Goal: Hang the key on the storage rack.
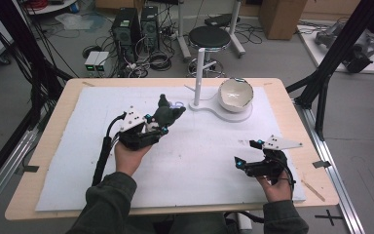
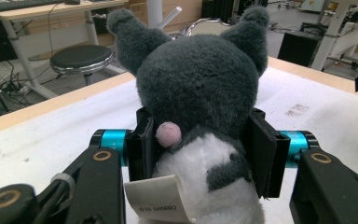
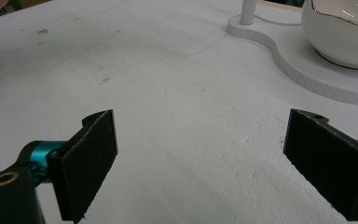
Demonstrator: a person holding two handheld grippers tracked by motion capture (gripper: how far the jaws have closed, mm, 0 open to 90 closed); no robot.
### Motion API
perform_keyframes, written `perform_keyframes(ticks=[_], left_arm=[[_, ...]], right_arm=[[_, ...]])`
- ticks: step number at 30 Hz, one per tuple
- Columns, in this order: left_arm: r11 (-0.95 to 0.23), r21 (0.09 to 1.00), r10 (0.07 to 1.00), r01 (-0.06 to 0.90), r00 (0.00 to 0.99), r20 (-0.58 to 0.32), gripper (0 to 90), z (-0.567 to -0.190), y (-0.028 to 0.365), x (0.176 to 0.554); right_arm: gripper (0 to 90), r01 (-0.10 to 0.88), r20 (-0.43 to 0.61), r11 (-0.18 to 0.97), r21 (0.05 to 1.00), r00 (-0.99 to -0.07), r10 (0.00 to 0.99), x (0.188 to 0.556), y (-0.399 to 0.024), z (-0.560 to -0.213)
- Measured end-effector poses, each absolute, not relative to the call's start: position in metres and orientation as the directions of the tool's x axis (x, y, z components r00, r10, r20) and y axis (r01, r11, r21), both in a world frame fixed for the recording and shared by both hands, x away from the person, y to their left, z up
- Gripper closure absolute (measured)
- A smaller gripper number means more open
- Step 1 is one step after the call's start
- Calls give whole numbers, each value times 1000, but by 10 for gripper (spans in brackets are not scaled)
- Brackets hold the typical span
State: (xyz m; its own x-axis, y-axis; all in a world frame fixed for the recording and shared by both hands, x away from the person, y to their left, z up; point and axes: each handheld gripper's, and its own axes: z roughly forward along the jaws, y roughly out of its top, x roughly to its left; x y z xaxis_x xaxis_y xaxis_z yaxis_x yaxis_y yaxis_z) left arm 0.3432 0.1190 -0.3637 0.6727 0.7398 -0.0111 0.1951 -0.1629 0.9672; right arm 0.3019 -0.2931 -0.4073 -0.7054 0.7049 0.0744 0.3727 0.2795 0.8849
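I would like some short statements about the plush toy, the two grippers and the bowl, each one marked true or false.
1. The left gripper is shut on the plush toy. True.
2. The right gripper holds the bowl. False: its jaws stand open over the white mat with nothing between them.
3. The bowl sits on the white stand. True.
4. The plush toy is bright red. False: it is dark grey with a white patch.
5. A paper tag hangs from the toy. True.

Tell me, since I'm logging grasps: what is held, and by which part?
The left gripper pinches a grey plush toy by its body, just below the head. The right gripper holds nothing.
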Motion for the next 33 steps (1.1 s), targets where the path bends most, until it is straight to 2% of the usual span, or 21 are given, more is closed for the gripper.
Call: perform_keyframes(ticks=[33], left_arm=[[-128,970,724,206,688,-51,500,-347,97,376]], right_arm=[[88,373,75,278,885,-703,707,302,-294,-407]])
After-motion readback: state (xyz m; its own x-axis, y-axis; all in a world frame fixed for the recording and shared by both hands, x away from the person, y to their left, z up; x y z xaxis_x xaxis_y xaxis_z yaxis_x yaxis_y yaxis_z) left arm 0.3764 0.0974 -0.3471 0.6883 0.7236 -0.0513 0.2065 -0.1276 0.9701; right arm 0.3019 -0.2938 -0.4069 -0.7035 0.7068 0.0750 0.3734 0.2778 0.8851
